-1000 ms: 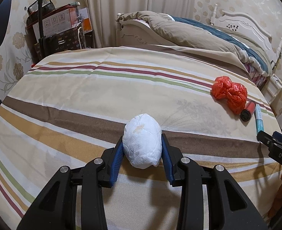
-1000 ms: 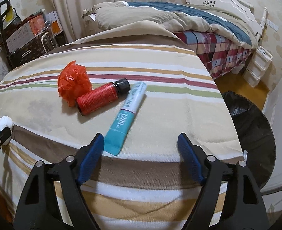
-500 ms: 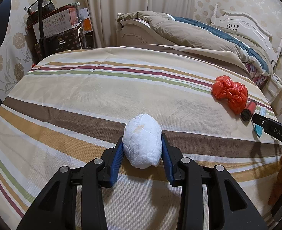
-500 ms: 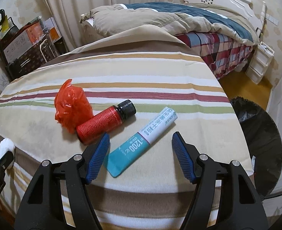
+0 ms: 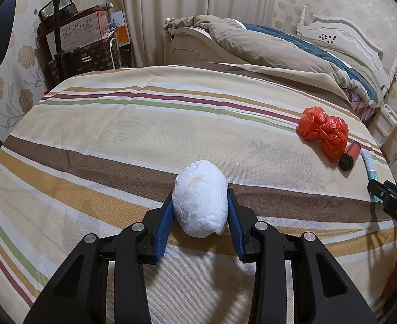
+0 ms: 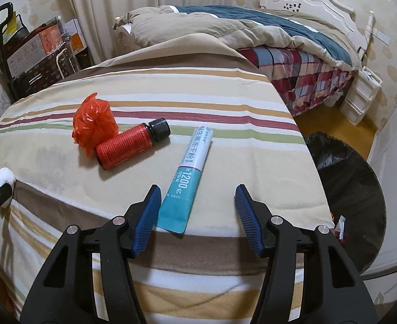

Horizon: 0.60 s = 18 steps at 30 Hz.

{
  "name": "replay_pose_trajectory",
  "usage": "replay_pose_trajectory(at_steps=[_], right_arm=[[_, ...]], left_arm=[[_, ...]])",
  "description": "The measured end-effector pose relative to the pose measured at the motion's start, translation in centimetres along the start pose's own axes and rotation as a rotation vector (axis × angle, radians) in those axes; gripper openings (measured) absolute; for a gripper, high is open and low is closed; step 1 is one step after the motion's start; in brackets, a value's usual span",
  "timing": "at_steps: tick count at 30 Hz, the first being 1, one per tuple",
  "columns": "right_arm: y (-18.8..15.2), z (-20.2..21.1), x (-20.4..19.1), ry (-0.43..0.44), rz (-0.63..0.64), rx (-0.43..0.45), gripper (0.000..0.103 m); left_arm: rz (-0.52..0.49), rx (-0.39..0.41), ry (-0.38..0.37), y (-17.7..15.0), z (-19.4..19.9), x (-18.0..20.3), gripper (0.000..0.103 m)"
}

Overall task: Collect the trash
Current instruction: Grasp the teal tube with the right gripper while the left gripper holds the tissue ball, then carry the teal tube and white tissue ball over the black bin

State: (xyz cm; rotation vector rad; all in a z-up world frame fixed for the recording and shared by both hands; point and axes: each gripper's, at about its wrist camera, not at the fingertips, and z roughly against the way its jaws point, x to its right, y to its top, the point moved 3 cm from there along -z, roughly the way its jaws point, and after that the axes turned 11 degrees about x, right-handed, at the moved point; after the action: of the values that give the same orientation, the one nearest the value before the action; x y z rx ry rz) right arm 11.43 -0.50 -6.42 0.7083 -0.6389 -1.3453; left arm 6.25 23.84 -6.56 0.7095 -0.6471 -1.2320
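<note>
Closing around the teal tube [image 6: 190,178], the right gripper [image 6: 198,208] has narrowed.

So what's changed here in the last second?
The right tongs moved forward over the teal tube and are closing around its near end, not yet gripping. The left tongs kept their clamp on the white wad; the bottle and bag haven't moved.

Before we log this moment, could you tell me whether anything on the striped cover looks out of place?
Yes: a crumpled orange bag, a red bottle on its side and a teal sachet lie loose there.
</note>
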Motion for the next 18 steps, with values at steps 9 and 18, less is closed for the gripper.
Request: replay_pose_trajectory(at_steps=[9,18], right_arm=[[1.1,-1.1,-0.3,0.01,-0.005,0.002,0.037],[0.5,-0.3,0.3,0.042,-0.017,0.012,0.018]], left_arm=[[0.0,0.0,0.001,0.0,0.0,0.0,0.039],[-0.005,0.01,-0.001,0.0,0.3,0.0,0.038]])
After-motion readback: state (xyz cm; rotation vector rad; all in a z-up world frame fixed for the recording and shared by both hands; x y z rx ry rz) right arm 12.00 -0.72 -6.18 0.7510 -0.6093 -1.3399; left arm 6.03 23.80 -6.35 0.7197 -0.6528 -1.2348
